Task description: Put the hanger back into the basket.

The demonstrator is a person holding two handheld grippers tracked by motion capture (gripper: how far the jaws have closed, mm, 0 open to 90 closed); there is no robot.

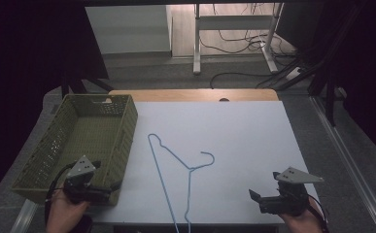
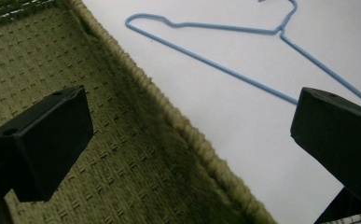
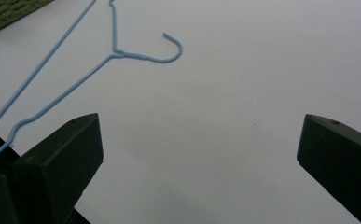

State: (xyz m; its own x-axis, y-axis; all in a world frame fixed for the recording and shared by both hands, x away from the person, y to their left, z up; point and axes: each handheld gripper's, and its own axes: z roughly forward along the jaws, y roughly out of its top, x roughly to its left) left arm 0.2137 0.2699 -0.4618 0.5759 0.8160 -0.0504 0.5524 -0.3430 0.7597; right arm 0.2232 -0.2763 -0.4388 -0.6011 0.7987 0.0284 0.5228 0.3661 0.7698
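The table has a big white sheet (image 1: 234, 145) on top, and it is smooth and bare in the middle. At the near edge a person holds two black tongs, one in each hand. The left gripper (image 1: 109, 190) is over the near right corner of a green woven basket (image 1: 54, 150), and its jaws are wide apart with nothing between them. In the left gripper view one jaw hangs over the inside of the basket and the other hangs over the white sheet. The right gripper (image 1: 256, 200) is at the near right of the sheet, pointing left, and its jaws are wide apart too and hold nothing. A thin blue wire hanger (image 1: 176, 179) lies flat on the sheet between the two tongs, apart from both. Its hook (image 1: 208, 159) curls toward the right side, and its long end runs off the near edge. The basket sits at the left, just beside the hanger. Past the sheet a strip of brown wood (image 1: 190, 94) shows at the far edge of the table. Farther back there is a grey floor, white desk legs (image 1: 234, 29) and black cables (image 1: 244, 43) in a dark room.
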